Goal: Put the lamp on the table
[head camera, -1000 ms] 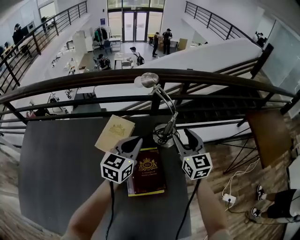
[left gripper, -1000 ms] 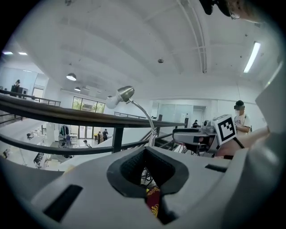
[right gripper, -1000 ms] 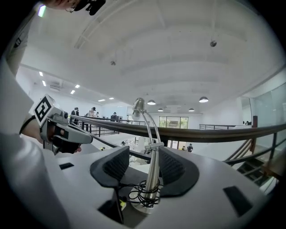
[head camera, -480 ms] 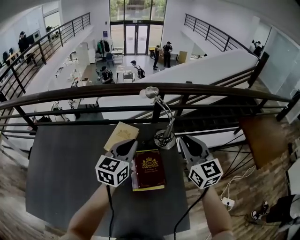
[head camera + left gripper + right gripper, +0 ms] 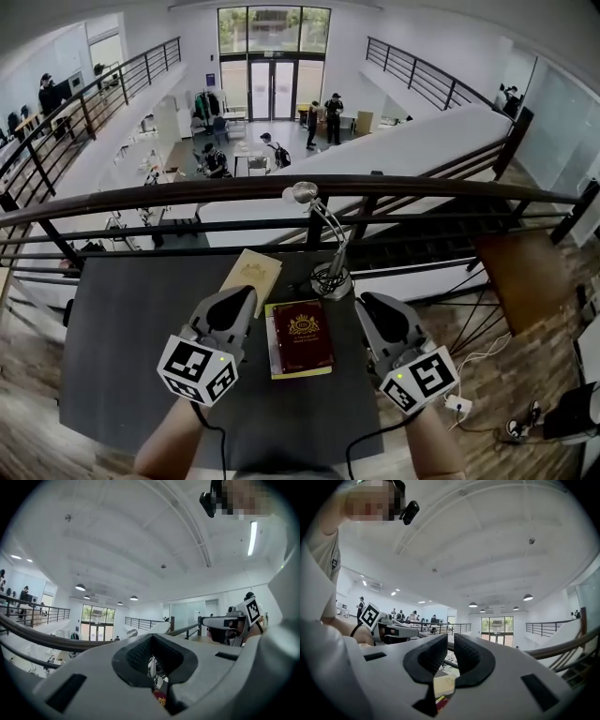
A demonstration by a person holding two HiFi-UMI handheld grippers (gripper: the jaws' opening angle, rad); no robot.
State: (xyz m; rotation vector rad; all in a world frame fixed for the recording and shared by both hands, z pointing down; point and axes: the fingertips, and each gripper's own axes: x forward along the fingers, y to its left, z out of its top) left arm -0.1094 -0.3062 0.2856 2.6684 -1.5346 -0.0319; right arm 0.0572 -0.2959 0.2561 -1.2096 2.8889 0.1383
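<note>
Both grippers sit near: left gripper [image 5: 241, 297] fingers shut, right gripper [image 5: 369, 305] fingers a slit apart, both empty. Lamp [image 5: 332, 280] upright at tabletop [image 5: 122, 347] far edge, nr railing [image 5: 187, 192]. We judge: a knock there tips it over.

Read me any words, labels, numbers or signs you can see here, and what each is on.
Red book: gold crest with small gold print beneath, too small to read.
Tan booklet: gold emblem, nothing legible.
Marker cubes: black-and-white square patterns, no letters.
Nothing here reads as quotable text.
</note>
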